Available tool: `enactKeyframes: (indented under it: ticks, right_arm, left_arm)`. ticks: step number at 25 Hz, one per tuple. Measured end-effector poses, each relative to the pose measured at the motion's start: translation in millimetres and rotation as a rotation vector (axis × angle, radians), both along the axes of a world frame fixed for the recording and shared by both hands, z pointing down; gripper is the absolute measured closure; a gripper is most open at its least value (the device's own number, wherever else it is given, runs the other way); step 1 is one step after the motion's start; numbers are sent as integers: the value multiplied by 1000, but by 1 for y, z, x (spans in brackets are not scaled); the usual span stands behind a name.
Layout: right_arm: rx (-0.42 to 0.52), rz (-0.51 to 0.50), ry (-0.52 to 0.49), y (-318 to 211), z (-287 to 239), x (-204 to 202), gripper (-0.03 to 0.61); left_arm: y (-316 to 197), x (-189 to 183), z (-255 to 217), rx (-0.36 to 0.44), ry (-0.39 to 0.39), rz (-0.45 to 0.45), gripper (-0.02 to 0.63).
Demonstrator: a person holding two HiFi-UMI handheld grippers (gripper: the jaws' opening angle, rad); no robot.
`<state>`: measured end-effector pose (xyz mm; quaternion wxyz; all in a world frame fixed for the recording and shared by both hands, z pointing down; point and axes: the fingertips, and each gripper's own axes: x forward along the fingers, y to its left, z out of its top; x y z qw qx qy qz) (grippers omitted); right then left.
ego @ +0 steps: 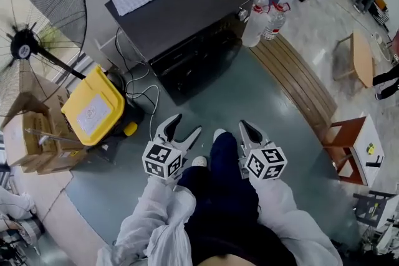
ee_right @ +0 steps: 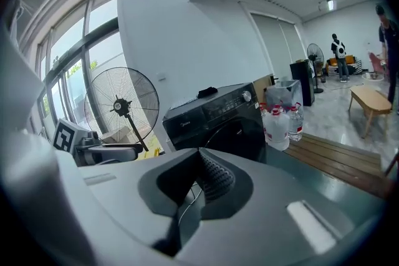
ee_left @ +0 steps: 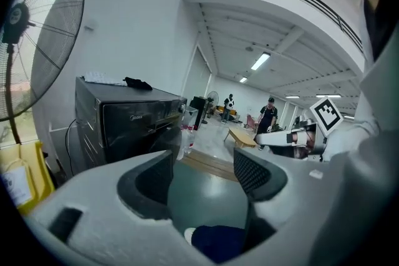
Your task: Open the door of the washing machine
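Tongs status: the left tongs [ego: 186,124] stand open with nothing between the jaws; the right tongs [ego: 245,126] are closed and empty. Both point toward the black washing machine [ego: 187,28], which stands ahead across bare floor [ego: 262,103], well apart, with its closed round door [ee_right: 240,134] facing the person. The left tongs appear nearer. Cables [ego: 142,91] and a yellow bin [ego: 93,106] flank its left side, water bottles [ego: 259,20] its right. The handle side cannot be made out.

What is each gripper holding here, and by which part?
Nothing is held. The left gripper has its jaws apart and empty; the right gripper has its jaws closed on nothing. Neither touches the washing machine.
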<state>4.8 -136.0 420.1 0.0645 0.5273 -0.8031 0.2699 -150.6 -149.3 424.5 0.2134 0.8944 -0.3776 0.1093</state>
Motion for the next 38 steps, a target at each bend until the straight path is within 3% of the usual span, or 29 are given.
enactKeyframes:
  ticks: [14,20,24,33,35,38]
  right_arm:
    - [-140,-171,-8,-150,75,12,568]
    - [-186,-273,-15,-209,116,-3,568]
    - [-218,-333,-11,-226,143,-15,569]
    - [-281,-340,-15,-219,189,-24,568]
    - [-294,-333,-17,-215,196,-23,568]
    - [-299,-319,-16,-211,199,-21,568]
  left_arm:
    - [-148,11,127,-119,-88,-103,320]
    - [-199,1,197,-182,-178,-161,348]
    - [-219,-9,237,-225,-233,-186,348]
    - [-243,-18,293,-237,-306,-175,368]
    - [-246,-21,297,-229,-320,-184,392]
    - [-250,-29,298,-227,-346,-201,480]
